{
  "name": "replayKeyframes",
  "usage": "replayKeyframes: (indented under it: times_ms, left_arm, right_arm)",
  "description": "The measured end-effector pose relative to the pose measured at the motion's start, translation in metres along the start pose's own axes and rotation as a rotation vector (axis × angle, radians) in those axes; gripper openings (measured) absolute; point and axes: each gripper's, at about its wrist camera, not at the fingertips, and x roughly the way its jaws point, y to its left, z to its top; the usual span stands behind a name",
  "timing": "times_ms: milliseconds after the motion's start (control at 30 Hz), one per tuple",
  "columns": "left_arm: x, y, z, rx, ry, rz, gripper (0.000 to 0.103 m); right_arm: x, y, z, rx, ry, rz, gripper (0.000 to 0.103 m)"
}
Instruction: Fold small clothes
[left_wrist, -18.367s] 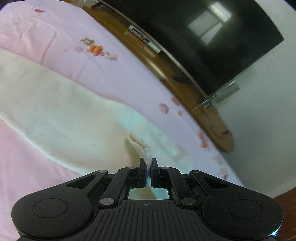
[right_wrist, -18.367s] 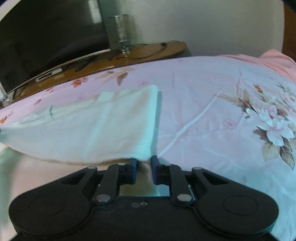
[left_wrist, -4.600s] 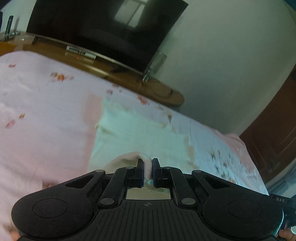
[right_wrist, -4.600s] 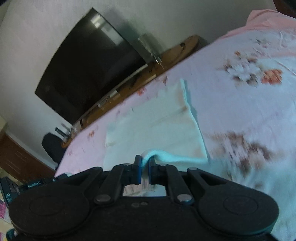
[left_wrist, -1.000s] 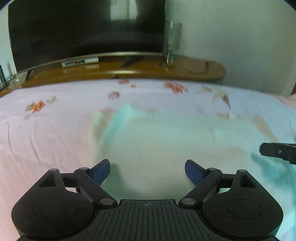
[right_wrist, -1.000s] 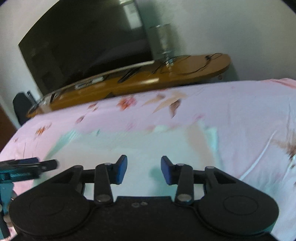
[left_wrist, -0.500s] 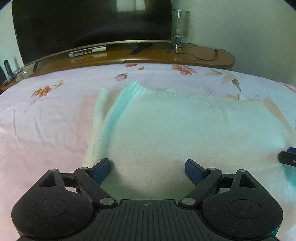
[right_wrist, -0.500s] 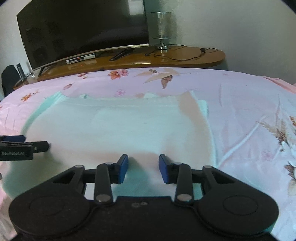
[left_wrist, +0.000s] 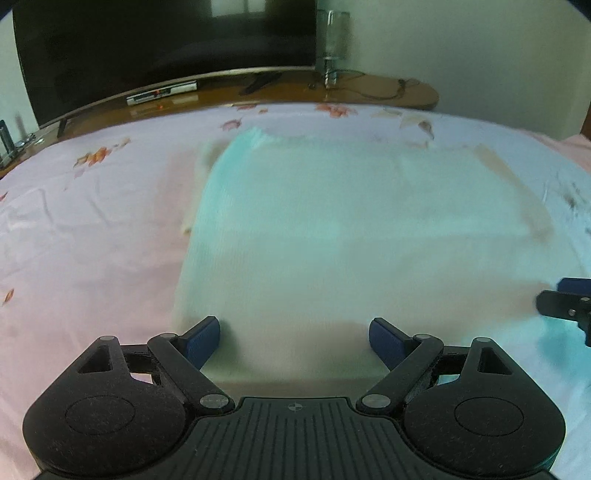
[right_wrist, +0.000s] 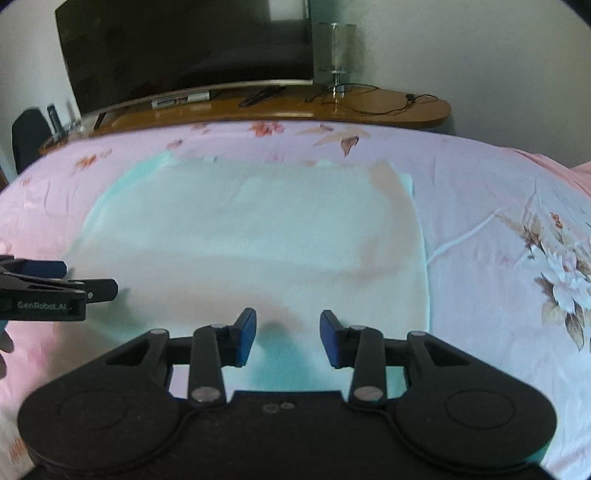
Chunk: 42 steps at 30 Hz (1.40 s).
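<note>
The white cloth (right_wrist: 251, 251) lies flat on the bed (right_wrist: 498, 192), at 12 o'clock from the left tool (left_wrist: 293, 334) and right tool (right_wrist: 288, 336), both apart and holding nothing.

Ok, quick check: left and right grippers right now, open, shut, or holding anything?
Left gripper: open wide, holding nothing, over the near edge of the folded white garment.
Right gripper: open, narrower gap, holding nothing, over the same garment.

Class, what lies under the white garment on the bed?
The pink floral sheet shows all around the garment. Anything directly beneath it is covered, so it cannot be seen.
</note>
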Motion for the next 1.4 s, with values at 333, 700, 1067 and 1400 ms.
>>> replayKeyframes:
  times_ms: [333,700,1067,1400]
  left_arm:
    - [0.007,0.001,-0.003,-0.001,0.002,0.004,0.097]
    - [-0.015,0.025,-0.008,-0.17,0.033,-0.082,0.097]
    - [-0.037,0.059,0.01,-0.213,0.043,-0.117,0.097]
    - [-0.041,0.081,0.042,-0.291,-0.001,-0.058,0.097]
  right_arm:
    - [0.015,-0.016,-0.015,-0.105,0.042,0.006,0.04]
    - [-0.011,-0.022,0.029,-0.01,0.117,0.132,0.041]
    - [-0.093,0.046,0.138,-0.119,-0.028,0.148,0.041]
    - [-0.081,0.035,0.18,-0.081,-0.212,0.064,0.051]
